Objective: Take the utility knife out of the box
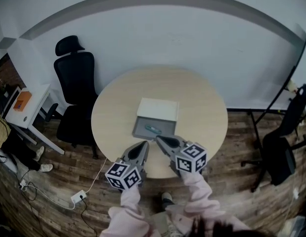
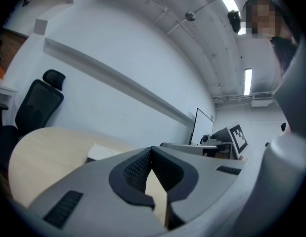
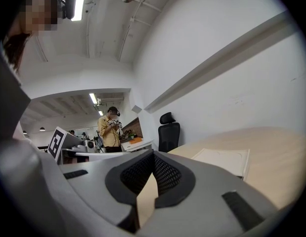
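L claw (image 1: 144, 145): jaws shut, empty.
R claw (image 1: 160, 139): jaws shut, empty, just beside L claw.
Utility knife (image 1: 153, 129): lies in open tray of box (image 1: 157, 110), near both claw tips, not gripped.
Box: white, approx. mid table (image 1: 202, 112).
Table: round, pale wood.

The round table (image 1: 202, 107) looks matt pale wood, the box (image 1: 157, 110) seemingly matt white cardboard.
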### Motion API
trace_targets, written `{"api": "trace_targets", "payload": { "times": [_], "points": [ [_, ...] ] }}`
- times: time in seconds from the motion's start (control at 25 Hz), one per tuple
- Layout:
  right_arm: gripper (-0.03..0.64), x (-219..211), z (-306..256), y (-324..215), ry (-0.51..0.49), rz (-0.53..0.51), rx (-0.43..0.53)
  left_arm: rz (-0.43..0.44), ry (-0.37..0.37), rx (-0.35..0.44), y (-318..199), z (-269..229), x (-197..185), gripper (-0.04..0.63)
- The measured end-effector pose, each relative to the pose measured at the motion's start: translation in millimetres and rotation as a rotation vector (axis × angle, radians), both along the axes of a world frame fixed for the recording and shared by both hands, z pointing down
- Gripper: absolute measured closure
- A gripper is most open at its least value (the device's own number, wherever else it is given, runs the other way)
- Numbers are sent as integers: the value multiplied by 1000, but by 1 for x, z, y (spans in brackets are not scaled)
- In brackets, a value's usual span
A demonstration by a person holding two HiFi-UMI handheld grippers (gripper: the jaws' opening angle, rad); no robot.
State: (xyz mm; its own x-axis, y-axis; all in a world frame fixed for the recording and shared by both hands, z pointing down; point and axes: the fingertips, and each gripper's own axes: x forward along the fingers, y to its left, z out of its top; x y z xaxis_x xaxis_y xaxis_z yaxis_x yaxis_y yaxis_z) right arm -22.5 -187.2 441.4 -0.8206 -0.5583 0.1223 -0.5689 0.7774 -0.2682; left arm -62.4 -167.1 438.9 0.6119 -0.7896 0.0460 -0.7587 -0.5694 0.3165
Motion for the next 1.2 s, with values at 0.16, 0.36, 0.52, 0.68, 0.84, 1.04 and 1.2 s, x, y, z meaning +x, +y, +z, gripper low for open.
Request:
{"api": "trace_targets", "payload": {
  "times": [0.16, 0.36, 0.52, 0.68, 0.84, 1.04, 1.2],
  "points": [
    [618, 7, 5, -12, 0, 3, -15, 4, 6, -15, -11, 4, 7, 591],
    [618, 9, 8, -26, 1, -6, -28, -4, 6, -28, -26, 7, 8, 591],
    [618, 9, 8, -36, -1, -11, -35, -8, 0, -35, -35, 9, 9, 591],
    [618, 11, 7, -47, 2, -29, -33, -13, -3, -37, -46, 10, 12, 591],
    [618, 10, 7, -59, 5, -47, -35, -30, -4, -39, -56, 10, 9, 591],
    [618, 4, 8, -70, 21, -87, -28, -58, -3, -35, -67, 10, 4, 591],
    [618, 2, 11, -77, 22, -103, -49, -74, -3, -47, -72, 16, 3, 591]
  ]
}}
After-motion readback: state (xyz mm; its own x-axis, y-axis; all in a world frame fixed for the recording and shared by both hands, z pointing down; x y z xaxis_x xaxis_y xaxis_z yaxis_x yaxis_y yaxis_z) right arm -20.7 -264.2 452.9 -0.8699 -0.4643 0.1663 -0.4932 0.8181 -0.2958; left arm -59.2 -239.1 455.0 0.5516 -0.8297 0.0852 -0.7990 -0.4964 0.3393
